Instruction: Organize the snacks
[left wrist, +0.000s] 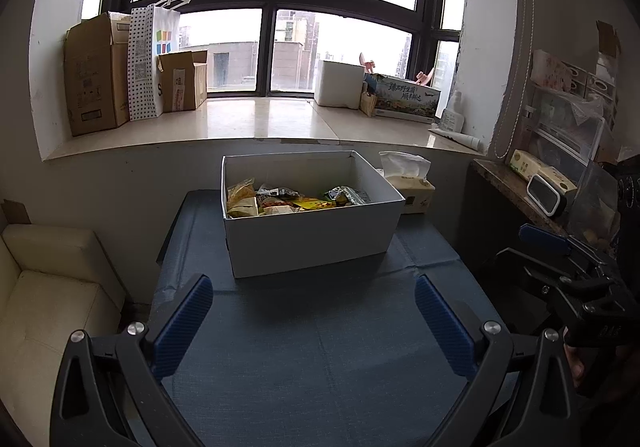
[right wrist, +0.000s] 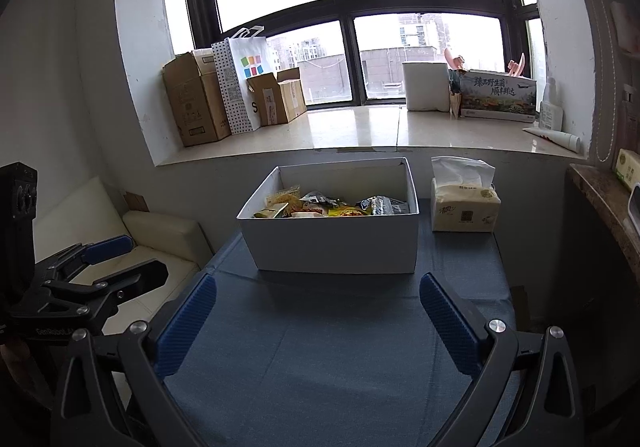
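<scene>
Two claws hover wide open and empty over the blue table [left wrist: 320, 347]: left gripper [left wrist: 314, 321], then right gripper [right wrist: 318, 321]. Snacks [left wrist: 296, 201] lie jumbled in the white box [left wrist: 312, 243] ahead, tissue pack [right wrist: 464, 211] just right. Advise approaching from above, clearing the wall, pinching one packet only.

We look onto a wide window [left wrist: 276, 7] with dark frames, bright overcast daylight and city buildings behind it. Below runs a pale stone sill [left wrist: 248, 119] set in white walls [left wrist: 52, 47]. On the sill stand cardboard boxes [left wrist: 96, 75], a dotted paper bag [left wrist: 148, 63] and a white foam box [left wrist: 338, 83]. A cream sofa [left wrist: 48, 287] sits left of the blue-clothed table [left wrist: 320, 347].
</scene>
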`<state>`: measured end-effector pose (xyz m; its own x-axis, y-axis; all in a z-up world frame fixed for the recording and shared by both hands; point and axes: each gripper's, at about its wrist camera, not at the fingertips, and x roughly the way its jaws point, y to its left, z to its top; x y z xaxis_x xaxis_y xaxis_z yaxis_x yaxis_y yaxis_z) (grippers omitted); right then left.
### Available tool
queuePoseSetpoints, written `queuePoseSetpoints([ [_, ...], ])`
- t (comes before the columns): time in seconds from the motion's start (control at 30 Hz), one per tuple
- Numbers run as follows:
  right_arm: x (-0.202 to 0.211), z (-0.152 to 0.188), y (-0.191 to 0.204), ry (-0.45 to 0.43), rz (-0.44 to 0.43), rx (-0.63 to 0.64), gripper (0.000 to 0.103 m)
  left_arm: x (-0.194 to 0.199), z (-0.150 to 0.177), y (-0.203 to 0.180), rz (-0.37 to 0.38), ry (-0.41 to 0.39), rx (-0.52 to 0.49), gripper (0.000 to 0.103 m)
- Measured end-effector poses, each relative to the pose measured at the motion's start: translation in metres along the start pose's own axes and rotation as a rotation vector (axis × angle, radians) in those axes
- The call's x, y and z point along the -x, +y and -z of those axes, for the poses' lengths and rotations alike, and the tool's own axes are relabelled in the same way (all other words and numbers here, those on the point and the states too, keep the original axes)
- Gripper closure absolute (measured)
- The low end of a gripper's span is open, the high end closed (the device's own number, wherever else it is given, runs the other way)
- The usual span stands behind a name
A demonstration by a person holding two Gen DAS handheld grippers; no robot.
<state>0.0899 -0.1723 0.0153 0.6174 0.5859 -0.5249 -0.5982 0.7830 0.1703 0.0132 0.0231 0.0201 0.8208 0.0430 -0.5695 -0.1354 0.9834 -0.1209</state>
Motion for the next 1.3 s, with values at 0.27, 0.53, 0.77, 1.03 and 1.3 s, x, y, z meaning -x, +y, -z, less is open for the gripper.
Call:
queuePoseSetpoints([
  [0.27,-0.0012,0.0011,0.0013,0.004,-0.008,0.001,0.0,0.0,-0.0019,-0.001,0.021,0.005,0.009,0.0],
  [0.53,-0.0019,0.0024,0.0023,0.008,-0.011,0.007,0.0,-0.0009,-0.0022,-0.0018,0.023,0.01,0.008,0.0],
  [0.77,-0.003,0.0031,0.0016,0.01,-0.01,0.001,0.0,-0.0033,-0.0023,-0.0009,0.035,0.017,0.011,0.0],
  [1.03,-0.0016,0.0043,-0.0004,0.011,-0.006,-0.011,0.0,-0.0023,-0.0012,-0.0022,0.038,0.013,0.011,0.0],
  [1.3,-0.0012,0.0057,0.0014,0.015,-0.007,-0.015,0.0,0.0004,-0.0015,-0.0033,0.055,0.006,0.006,0.0],
])
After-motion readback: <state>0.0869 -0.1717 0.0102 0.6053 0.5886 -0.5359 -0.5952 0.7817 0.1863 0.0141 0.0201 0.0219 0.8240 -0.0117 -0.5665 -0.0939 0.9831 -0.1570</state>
